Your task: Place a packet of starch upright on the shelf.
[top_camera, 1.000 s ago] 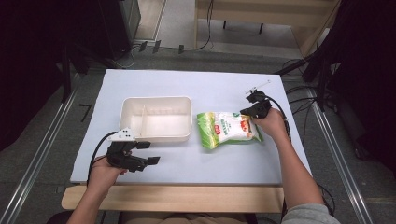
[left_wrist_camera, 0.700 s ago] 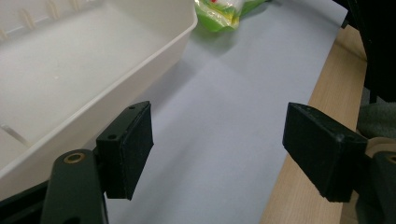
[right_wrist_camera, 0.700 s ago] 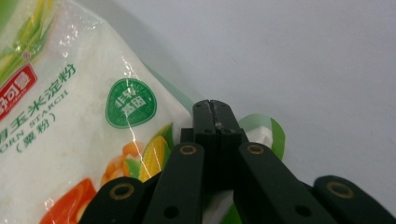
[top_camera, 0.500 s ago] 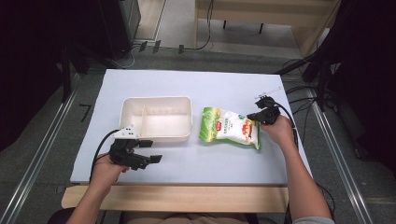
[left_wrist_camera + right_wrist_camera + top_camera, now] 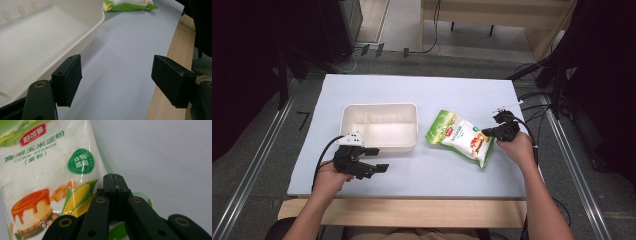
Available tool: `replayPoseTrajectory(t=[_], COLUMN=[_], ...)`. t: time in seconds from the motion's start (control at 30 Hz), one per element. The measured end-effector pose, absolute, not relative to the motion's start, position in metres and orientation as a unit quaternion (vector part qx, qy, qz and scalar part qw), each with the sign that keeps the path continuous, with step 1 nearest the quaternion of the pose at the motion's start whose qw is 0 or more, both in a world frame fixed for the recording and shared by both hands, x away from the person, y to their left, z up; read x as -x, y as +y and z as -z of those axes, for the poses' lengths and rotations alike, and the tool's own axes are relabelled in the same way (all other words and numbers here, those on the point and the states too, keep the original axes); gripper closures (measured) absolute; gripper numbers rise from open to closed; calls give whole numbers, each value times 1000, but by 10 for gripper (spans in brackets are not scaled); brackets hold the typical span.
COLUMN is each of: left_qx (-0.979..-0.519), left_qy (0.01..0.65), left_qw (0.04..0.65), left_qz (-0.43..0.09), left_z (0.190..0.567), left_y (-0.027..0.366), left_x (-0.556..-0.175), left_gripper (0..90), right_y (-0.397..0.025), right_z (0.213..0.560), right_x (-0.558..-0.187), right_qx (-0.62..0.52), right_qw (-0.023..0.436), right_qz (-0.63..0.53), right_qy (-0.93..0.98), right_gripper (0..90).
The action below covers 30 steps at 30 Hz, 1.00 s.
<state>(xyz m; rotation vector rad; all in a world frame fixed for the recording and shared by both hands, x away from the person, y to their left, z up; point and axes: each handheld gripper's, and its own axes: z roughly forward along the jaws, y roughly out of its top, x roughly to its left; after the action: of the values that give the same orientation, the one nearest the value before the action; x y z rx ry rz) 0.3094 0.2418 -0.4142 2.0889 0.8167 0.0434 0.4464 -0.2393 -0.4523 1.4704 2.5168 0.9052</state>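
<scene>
Right gripper [image 5: 490,133] clamped on bottom edge of corn starch bag [image 5: 458,137], fingers [image 5: 115,195] pressed together on the seal — thin flat edge, easiest pinch. Bag at 3 o'clock of white tray [image 5: 381,146], near but apart, flat on worktop [image 5: 422,90], probably headed into tray. Left gripper [image 5: 376,159] at tray's 7 o'clock corner, fingers [image 5: 67,80] spread wide, empty, one just beside tray wall — likely there to steady tray.
</scene>
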Motion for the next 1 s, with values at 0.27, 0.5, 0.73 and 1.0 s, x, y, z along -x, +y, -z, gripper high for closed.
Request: replayPoseTrajectory(t=[0.27, 0.5, 0.73, 1.0], left_qx=[-838, -839, -843, -845], left_qy=[323, 321, 314, 307], left_qw=[439, 439, 436, 437], left_qz=[-17, -16, -14, -11], left_z=[413, 412, 411, 411], left_y=[239, 236, 229, 225], left_x=[-313, -317, -320, -323], left_gripper=[253, 254, 253, 252], right_y=[-243, -248, -247, -246], right_z=[453, 453, 452, 453], right_x=[-426, -412, -395, -384], right_qx=[-482, -488, -492, -490], right_qw=[55, 44, 31, 18], right_qz=[-296, -302, -300, -306], right_qy=[823, 818, 817, 816], right_gripper=[900, 900, 900, 900])
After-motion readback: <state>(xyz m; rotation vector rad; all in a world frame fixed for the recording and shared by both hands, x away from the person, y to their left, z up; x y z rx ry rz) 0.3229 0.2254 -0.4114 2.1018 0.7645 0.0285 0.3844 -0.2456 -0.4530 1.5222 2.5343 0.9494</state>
